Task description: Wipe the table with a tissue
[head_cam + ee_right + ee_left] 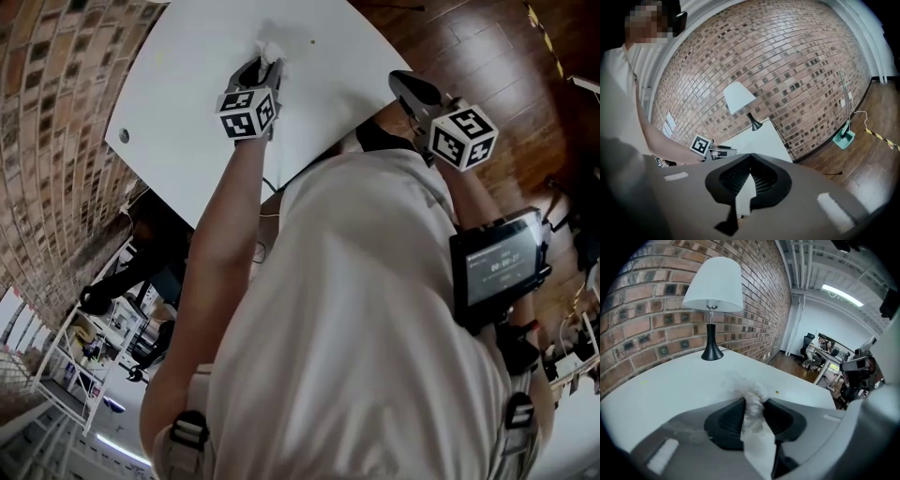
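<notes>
Where the left gripper view looks along the left tongs (753, 401), their dark pads are clamped on a crumpled white tissue (752, 416). Its wad is down on the smooth white desk (670, 385), and a flat loose sheet trails back between the jaws.

Both gripper views, not the head view: lamp (712, 296) with a conical white shade, slim stem and flared black base, standing before a rough brick wall (642, 301).

Head view alone: the desk's rounded corner and the dark plank floor (487, 56).

Right tongs (405, 82): ribbed pads, tips together, nothing held, beside the desk's edge.
</notes>
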